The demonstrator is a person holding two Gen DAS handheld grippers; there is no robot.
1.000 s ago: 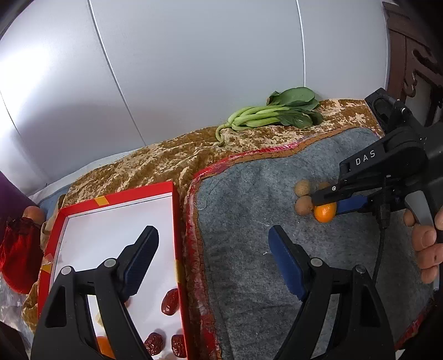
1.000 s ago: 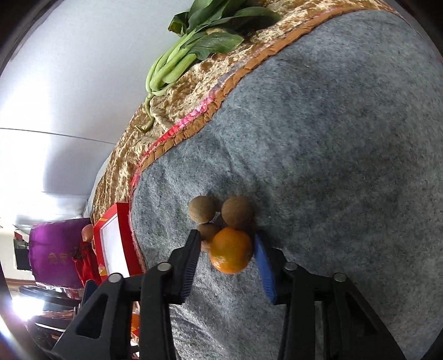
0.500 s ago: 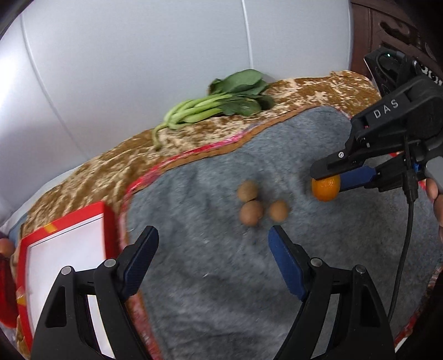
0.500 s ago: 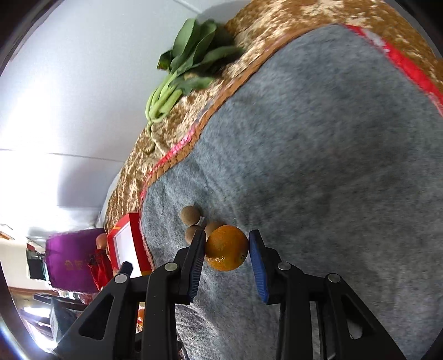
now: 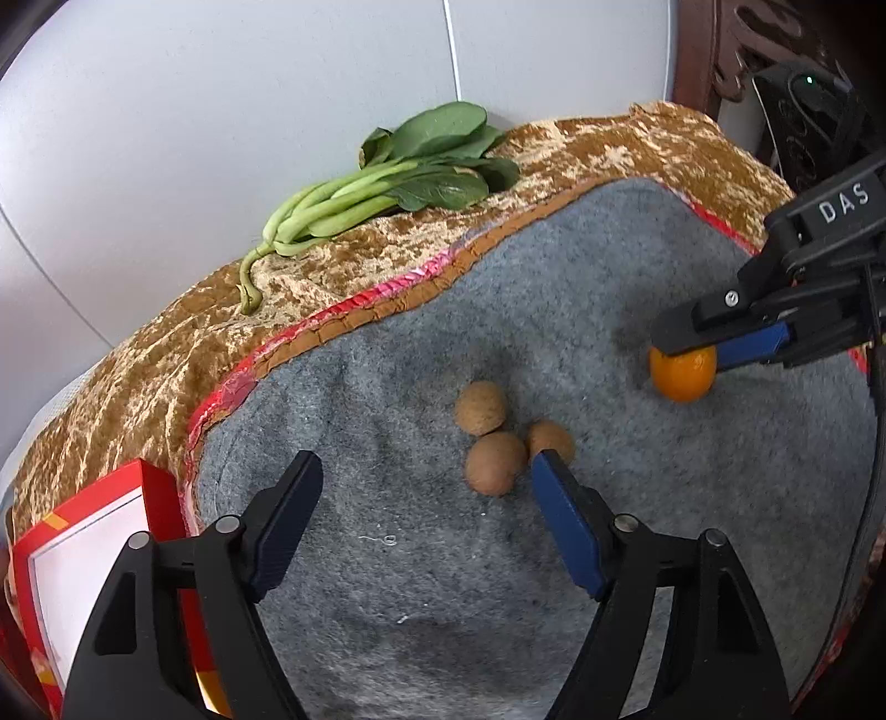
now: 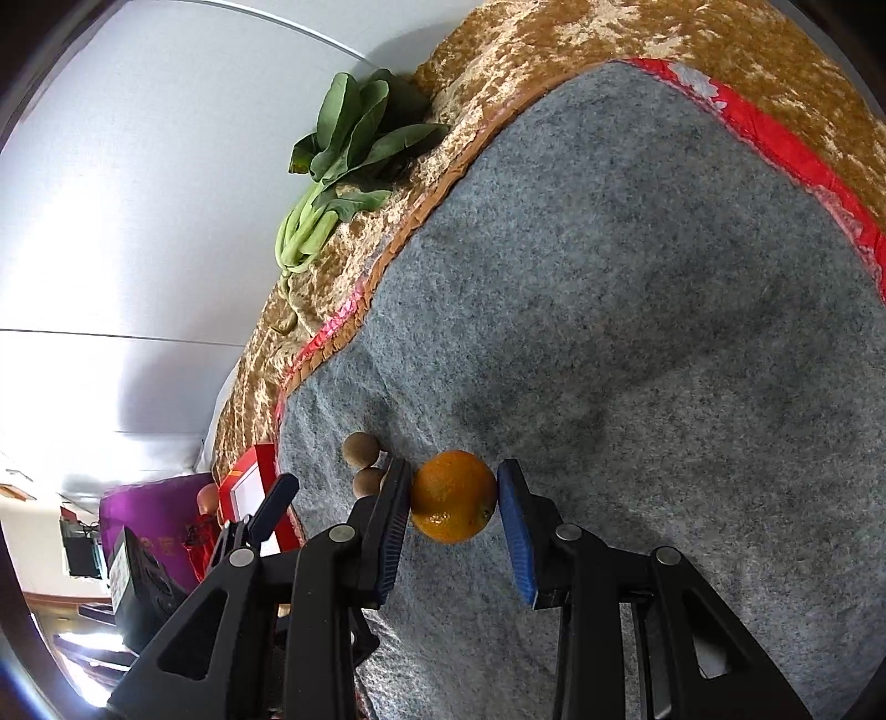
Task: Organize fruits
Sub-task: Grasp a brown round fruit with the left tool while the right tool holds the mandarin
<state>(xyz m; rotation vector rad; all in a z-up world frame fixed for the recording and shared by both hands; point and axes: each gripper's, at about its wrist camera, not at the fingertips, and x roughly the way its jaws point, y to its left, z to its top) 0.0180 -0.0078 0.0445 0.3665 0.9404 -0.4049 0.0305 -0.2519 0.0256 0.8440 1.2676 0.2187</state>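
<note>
An orange [image 6: 453,496] sits between the jaws of my right gripper [image 6: 454,501], which is shut on it just above the grey felt mat [image 6: 637,310]. In the left wrist view the orange [image 5: 682,374] hangs at the right under the right gripper's fingers [image 5: 686,332]. Three small brown round fruits [image 5: 493,437] lie together on the mat [image 5: 387,554]. My left gripper [image 5: 423,501] is open and empty, its right finger next to them. Two of the brown fruits [image 6: 362,459] show left of the orange.
A red box with a white inside [image 5: 83,559] stands at the mat's left edge, also in the right wrist view [image 6: 252,487]. Leafy greens [image 5: 387,171] lie on the gold cloth [image 5: 166,354] by the white wall. Dark wooden furniture [image 5: 736,50] stands at the back right.
My right gripper closed on the orange and carried it right, away from the brown fruits. My left gripper swung right from the red box toward the brown fruits, staying open.
</note>
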